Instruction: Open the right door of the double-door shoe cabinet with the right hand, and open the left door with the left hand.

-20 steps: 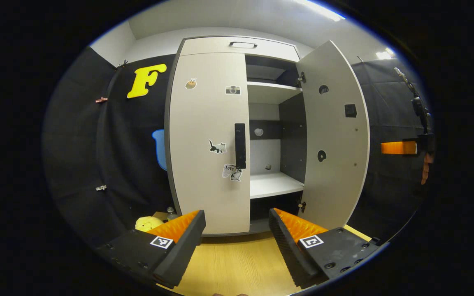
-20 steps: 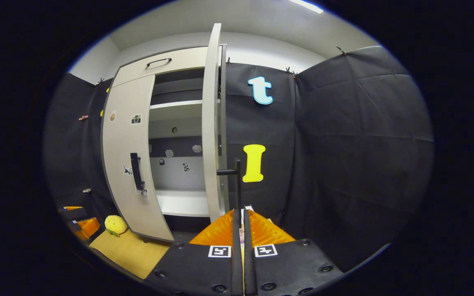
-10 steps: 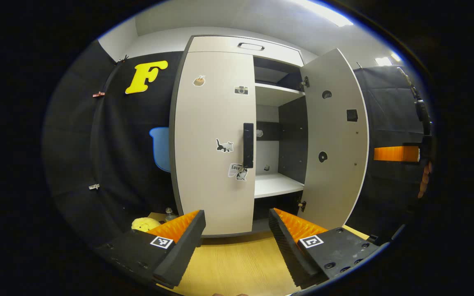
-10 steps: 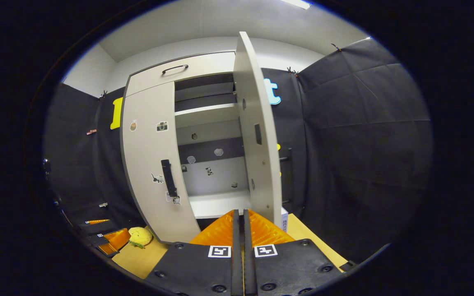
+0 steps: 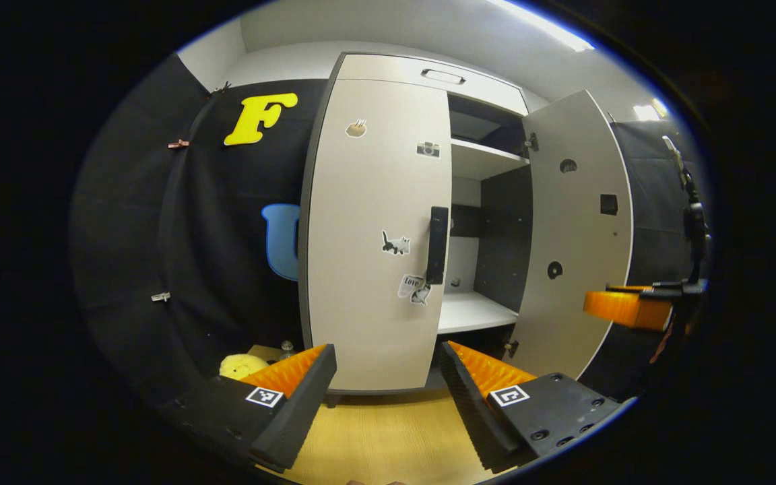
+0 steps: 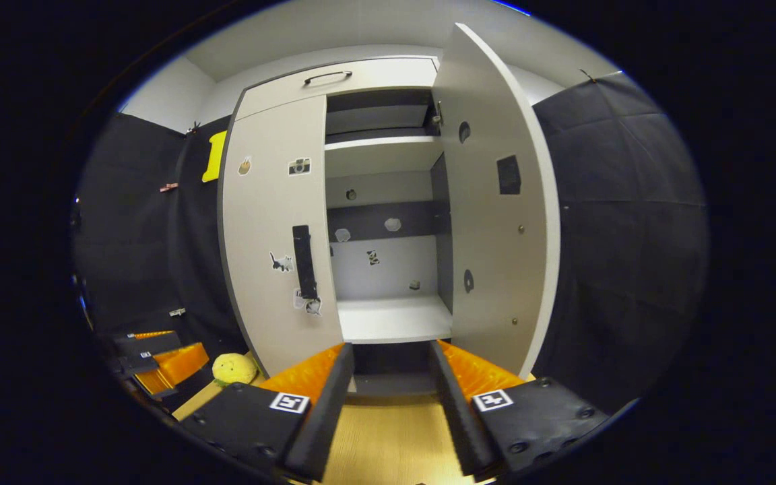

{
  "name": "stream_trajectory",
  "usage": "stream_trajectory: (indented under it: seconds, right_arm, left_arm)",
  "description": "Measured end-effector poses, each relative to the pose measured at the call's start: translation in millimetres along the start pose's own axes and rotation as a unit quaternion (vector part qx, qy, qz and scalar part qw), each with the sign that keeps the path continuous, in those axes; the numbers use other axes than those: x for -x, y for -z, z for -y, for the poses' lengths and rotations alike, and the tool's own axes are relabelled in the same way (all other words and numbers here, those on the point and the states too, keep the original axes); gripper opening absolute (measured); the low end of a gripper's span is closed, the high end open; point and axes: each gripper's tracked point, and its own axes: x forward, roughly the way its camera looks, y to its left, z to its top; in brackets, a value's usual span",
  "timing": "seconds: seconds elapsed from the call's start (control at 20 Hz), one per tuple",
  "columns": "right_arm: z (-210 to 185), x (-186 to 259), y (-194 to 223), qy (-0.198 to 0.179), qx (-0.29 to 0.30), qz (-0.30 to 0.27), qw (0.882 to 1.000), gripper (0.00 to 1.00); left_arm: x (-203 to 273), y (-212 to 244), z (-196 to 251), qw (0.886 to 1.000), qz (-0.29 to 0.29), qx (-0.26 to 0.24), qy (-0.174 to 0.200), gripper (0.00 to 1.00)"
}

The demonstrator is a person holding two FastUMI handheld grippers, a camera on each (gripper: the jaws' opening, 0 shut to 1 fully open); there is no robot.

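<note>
The shoe cabinet's right door (image 5: 576, 229) (image 6: 496, 202) stands swung wide open, baring pale shelves (image 6: 391, 316) inside. Its left door (image 5: 378, 229) (image 6: 277, 229) is closed, with stickers on it and a black vertical handle (image 5: 436, 244) (image 6: 303, 261) at its inner edge. My left gripper (image 5: 388, 360) is open, back from the cabinet and low before the left door. My right gripper (image 6: 389, 357) is open too, empty, facing the open compartment. In the left gripper view the right gripper (image 5: 620, 306) shows at the far right, beside the open door's edge. In the right gripper view the left gripper (image 6: 159, 357) sits low at the left.
A wooden floor (image 5: 388, 438) runs up to the cabinet. A yellow plush toy (image 5: 240, 366) (image 6: 233, 368) and a small bottle (image 5: 285, 348) lie at the cabinet's left foot. A drawer with a handle (image 5: 442, 76) tops the cabinet. Black cloth walls close in on both sides.
My right gripper went from shut to open and turned to face the cabinet's inside; the right door stands wider open. The left gripper view shifted so the cabinet sits further right.
</note>
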Motion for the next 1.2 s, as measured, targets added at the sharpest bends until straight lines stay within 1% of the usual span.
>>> stream_trajectory:
  seconds: [0.05, 0.1, 0.2, 0.45, 0.7, 0.75, 0.8, 0.95, 1.1, 1.15, 1.2]
  right_arm:
    - [0, -3, 4, -0.005, 0.000, -0.005, 1.000, 0.92]
    - [3, -5, 6, -0.010, -0.004, -0.007, 1.000, 0.99]
    - [9, -12, 9, -0.014, -0.015, -0.004, 1.000, 1.00]
    - [18, -12, 26, -0.030, -0.034, -0.014, 0.999, 0.98]
    - [9, -5, 43, -0.064, -0.002, -0.017, 0.998, 0.99]
    - [8, -5, 45, -0.069, 0.000, -0.019, 0.997, 0.98]
    - [10, -6, 46, -0.070, 0.001, -0.019, 0.997, 0.99]
    - [18, -10, 48, -0.066, -0.010, -0.021, 0.998, 0.98]
    - [27, -12, 47, -0.062, -0.022, -0.017, 0.998, 0.98]
    - [29, -12, 47, -0.062, -0.024, -0.017, 0.998, 0.98]
    - [31, -12, 47, -0.061, -0.024, -0.016, 0.998, 0.98]
  left_arm:
    - [-9, -5, 4, 1.000, -0.001, 0.000, -0.004, 0.95]
    - [-19, -11, 9, 1.000, -0.001, 0.000, -0.007, 0.95]
    - [-43, -24, 17, 1.000, 0.004, -0.001, -0.012, 0.95]
    - [-107, -56, 39, 1.000, 0.015, -0.016, -0.015, 0.95]
    - [-163, -74, 59, 1.000, 0.017, -0.022, -0.012, 0.95]
    - [-173, -77, 61, 0.999, 0.018, -0.026, -0.013, 0.94]
    - [-183, -78, 62, 0.999, 0.017, -0.032, -0.017, 0.96]
    - [-213, -74, 61, 0.998, 0.005, -0.051, -0.036, 0.95]
    - [-229, -65, 62, 0.998, -0.012, -0.041, -0.038, 0.96]
    - [-232, -65, 64, 0.999, -0.014, -0.035, -0.035, 0.95]
    - [-234, -65, 65, 0.999, -0.014, -0.032, -0.036, 0.89]
